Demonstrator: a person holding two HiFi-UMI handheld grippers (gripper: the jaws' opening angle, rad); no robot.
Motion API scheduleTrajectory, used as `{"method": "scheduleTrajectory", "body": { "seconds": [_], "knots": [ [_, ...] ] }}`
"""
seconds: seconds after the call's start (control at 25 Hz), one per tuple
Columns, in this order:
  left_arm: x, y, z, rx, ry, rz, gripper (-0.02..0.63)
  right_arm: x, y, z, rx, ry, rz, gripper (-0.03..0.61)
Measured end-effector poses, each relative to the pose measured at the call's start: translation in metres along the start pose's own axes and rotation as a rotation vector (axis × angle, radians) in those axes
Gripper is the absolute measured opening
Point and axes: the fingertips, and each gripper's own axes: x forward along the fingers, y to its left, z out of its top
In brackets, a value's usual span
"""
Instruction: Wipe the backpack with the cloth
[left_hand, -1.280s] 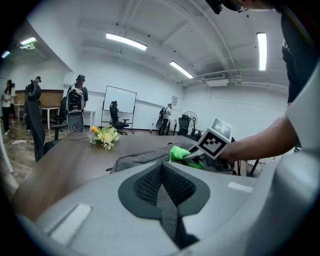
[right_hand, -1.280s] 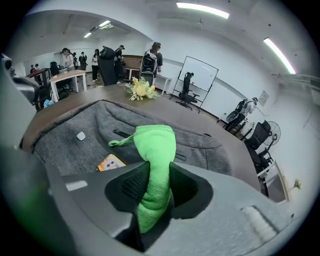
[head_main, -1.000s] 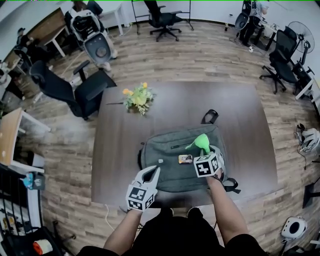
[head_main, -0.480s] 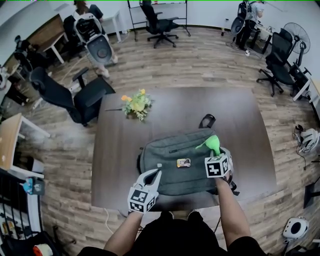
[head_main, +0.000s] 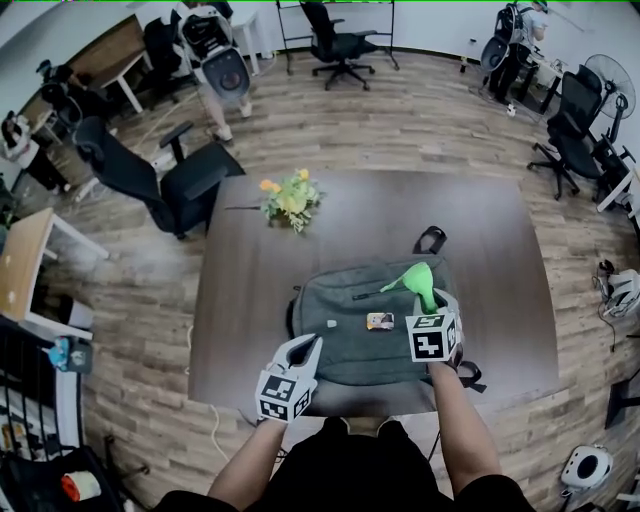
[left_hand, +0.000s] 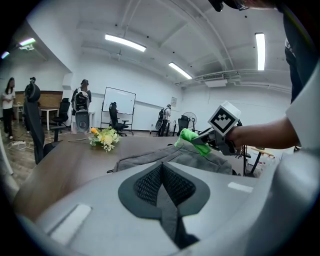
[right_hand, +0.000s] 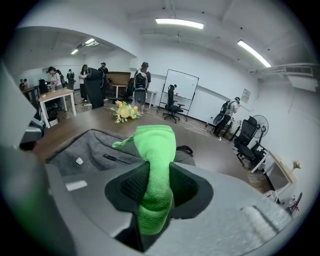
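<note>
Cloth (head_main: 419, 281) — clamped in right gripper (head_main: 432, 303), poised on backpack (head_main: 345, 335) for wiping; left gripper (head_main: 306, 347) closed, empty, held clear.

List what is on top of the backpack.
The green cloth, clamped in the right gripper, hangs over the right side of the backpack. A small orange label sits mid-panel. The fabric beneath the cloth and gripper is covered.

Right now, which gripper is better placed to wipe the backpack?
The right gripper: its jaws are shut on the green cloth, held over the backpack. The left gripper, jaws together and empty, sits by the backpack's near corner.
</note>
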Motion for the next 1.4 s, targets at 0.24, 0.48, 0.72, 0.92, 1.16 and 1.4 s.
{"method": "scheduleTrajectory", "body": {
  "seconds": [0.24, 0.48, 0.72, 0.92, 1.16, 1.4],
  "knots": [
    [-0.018, 0.021, -0.003, -0.019, -0.009, 0.055, 0.017, -0.006, 0.056, 0.016, 0.012, -0.037, 0.106, 0.115],
    [-0.042, 0.042, -0.007, -0.032, -0.020, 0.112, 0.018, -0.007, 0.134, 0.012, -0.049, -0.031, 0.233, 0.115],
    [-0.057, 0.057, -0.015, -0.037, -0.004, 0.139, 0.018, -0.006, 0.204, 0.005, -0.091, -0.022, 0.359, 0.115],
    [-0.068, 0.069, -0.021, -0.048, 0.007, 0.156, 0.017, -0.007, 0.249, -0.011, -0.103, 0.036, 0.445, 0.115],
    [-0.073, 0.074, -0.029, -0.053, 0.017, 0.159, 0.018, -0.006, 0.281, -0.032, -0.151, 0.086, 0.488, 0.115],
    [-0.070, 0.071, -0.034, -0.055, 0.033, 0.146, 0.018, 0.001, 0.278, -0.046, -0.195, 0.117, 0.465, 0.115]
  ]
}}
